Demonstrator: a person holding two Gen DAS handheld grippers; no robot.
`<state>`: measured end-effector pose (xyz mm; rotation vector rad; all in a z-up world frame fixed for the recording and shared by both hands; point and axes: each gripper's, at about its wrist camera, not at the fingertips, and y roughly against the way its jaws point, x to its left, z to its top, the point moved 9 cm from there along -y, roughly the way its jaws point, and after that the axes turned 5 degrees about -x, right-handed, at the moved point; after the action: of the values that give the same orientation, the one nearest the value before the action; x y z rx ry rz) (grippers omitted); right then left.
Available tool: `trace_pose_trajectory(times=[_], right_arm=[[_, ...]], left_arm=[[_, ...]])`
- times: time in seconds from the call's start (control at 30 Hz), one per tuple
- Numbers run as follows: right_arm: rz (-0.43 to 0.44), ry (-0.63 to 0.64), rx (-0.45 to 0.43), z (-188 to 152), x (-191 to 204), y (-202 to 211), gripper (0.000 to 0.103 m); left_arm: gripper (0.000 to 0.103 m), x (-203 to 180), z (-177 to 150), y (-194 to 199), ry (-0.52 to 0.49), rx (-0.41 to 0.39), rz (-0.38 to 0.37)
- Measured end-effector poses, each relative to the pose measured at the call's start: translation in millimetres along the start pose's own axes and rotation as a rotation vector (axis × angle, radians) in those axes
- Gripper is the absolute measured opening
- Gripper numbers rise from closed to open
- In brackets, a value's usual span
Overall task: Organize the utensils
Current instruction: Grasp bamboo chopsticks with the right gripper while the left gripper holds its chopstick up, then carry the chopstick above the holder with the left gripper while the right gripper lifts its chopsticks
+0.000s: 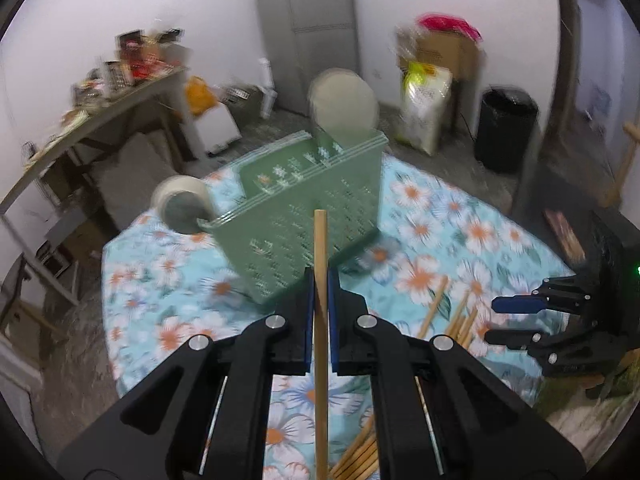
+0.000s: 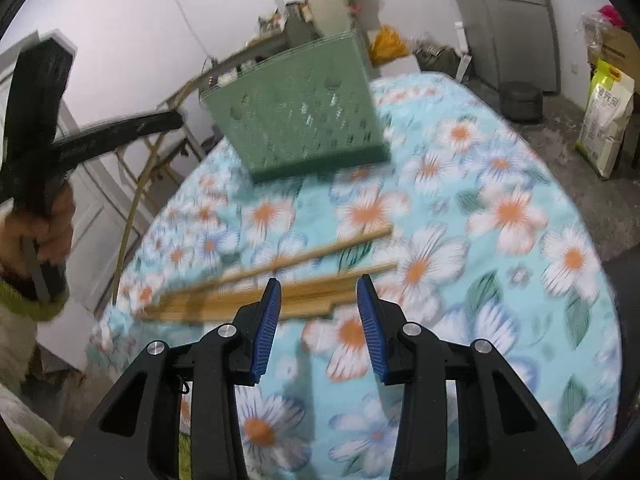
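Left tongs (image 1: pixel 319 292) clamp one chopstick (image 1: pixel 320 248) raised before the far basket (image 1: pixel 304 204), while right tongs (image 2: pixel 318 308) hang apart over the near pile (image 2: pixel 248 300) on the tabletop (image 2: pixel 500 280), so most sorting seemingly remains.

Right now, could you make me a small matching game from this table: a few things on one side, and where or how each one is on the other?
Things:
1. left gripper
2. right gripper
3. green basket
4. black bin

States:
A. stands on the flowered cloth
B. on the floor by the wall
C. shut on one chopstick
D. open above the chopstick pile

Pairs: 1-C, 2-D, 3-A, 4-B
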<state>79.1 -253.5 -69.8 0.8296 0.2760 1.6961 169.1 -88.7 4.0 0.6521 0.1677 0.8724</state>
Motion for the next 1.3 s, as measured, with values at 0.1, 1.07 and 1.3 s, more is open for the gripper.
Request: trace_pose_trajectory(times=[0.1,1.07,1.3], right_arm=[[0.011,-0.088,0.003,14,-14,-3,0.037],[0.022,-0.464,0.202,27,-35,-99,0.003],[0.12,-0.409,0.083,62,-3,-79,0.001]], left_arm=[[0.005,20,8,20,0.07,-0.062,0.035],[0.005,59,11,62,0.25,-0.172,0.042],[0.005,67,19,77,0.269,-0.205,0.056]])
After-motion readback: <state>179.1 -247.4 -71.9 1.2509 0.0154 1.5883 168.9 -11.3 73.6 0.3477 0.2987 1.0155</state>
